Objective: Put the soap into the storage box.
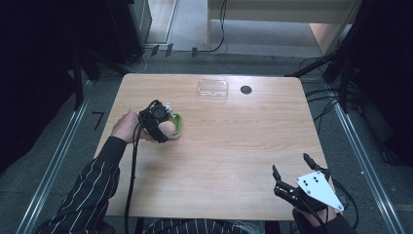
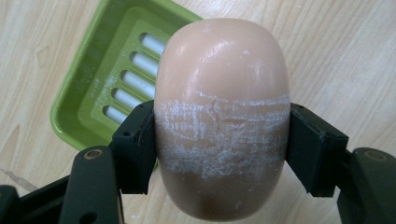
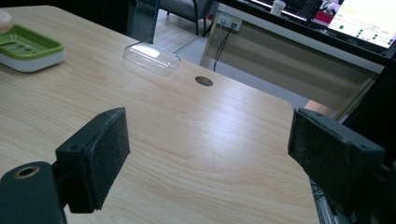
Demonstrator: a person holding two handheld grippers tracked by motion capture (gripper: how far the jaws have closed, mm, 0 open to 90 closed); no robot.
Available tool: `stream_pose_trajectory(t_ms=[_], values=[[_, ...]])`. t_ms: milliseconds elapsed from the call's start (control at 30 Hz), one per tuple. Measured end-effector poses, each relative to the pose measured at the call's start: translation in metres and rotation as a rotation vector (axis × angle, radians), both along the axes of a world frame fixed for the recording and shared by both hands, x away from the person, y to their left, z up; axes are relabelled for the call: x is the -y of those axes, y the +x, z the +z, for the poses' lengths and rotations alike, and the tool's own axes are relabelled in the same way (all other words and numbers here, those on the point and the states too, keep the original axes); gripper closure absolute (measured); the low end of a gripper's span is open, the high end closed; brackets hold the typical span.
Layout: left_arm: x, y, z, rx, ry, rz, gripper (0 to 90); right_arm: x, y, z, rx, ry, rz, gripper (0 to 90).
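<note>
A: Left tongs: what are they on?

B: Clamped on a bar of soap, pale pink, oval. One pad presses each long side. A band of white scuffing runs across the bar where the pads meet it.

A: Where is the soap, relative to the dish?

B: Held above the tabletop, just beside a green soap dish with a slotted floor. From the left gripper view the bar overlaps the dish's near corner; whether it touches, cannot tell. In the high view the left tongs sit at the left side of the tabletop, dish tight against them.

A: Right tongs?

B: Right tongs spread wide, nothing between the pads. They hover at the near right corner of the tabletop, well apart from the dish.

A: Anything else out there?

B: A clear plastic lid near the far edge, and a small dark round spot beside it.
</note>
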State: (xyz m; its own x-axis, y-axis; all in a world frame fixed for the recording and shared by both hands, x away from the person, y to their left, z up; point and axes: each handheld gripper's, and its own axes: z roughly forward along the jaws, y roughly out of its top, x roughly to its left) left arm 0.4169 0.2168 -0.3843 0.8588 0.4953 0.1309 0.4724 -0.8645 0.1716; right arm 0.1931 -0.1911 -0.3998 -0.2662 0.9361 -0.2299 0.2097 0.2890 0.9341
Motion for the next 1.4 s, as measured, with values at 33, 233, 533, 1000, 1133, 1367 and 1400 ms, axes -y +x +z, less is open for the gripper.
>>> stream_pose_trajectory(t_ms=[33, 233, 533, 1000, 1133, 1367, 1400], values=[[0.000, 0.001, -0.001, -0.001, 0.002, -0.002, 33.7, 0.000, 0.000, 0.000, 0.000, 0.000, 0.000, 13.5], [-0.002, 0.006, -0.001, 0.007, -0.002, -0.026, 33.8, 0.000, 0.001, 0.000, -0.001, 0.003, 0.001, 13.4], [-0.008, 0.016, 0.006, 0.040, 0.017, -0.056, 33.8, -0.001, 0.001, 0.000, 0.000, 0.001, 0.003, 13.4], [-0.010, 0.037, -0.005, 0.057, 0.053, -0.116, 33.7, -0.001, 0.002, 0.000, -0.006, 0.001, 0.002, 13.4], [-0.010, 0.039, -0.007, 0.057, 0.070, -0.145, 33.7, -0.002, 0.002, 0.000, -0.005, 0.000, 0.005, 13.5], [-0.012, 0.043, -0.009, 0.056, 0.068, -0.190, 33.7, -0.002, 0.002, 0.000, -0.006, 0.000, 0.006, 13.5], [-0.012, 0.043, -0.010, 0.058, 0.071, -0.188, 33.7, -0.002, 0.002, 0.000, -0.007, 0.001, 0.006, 13.4]])
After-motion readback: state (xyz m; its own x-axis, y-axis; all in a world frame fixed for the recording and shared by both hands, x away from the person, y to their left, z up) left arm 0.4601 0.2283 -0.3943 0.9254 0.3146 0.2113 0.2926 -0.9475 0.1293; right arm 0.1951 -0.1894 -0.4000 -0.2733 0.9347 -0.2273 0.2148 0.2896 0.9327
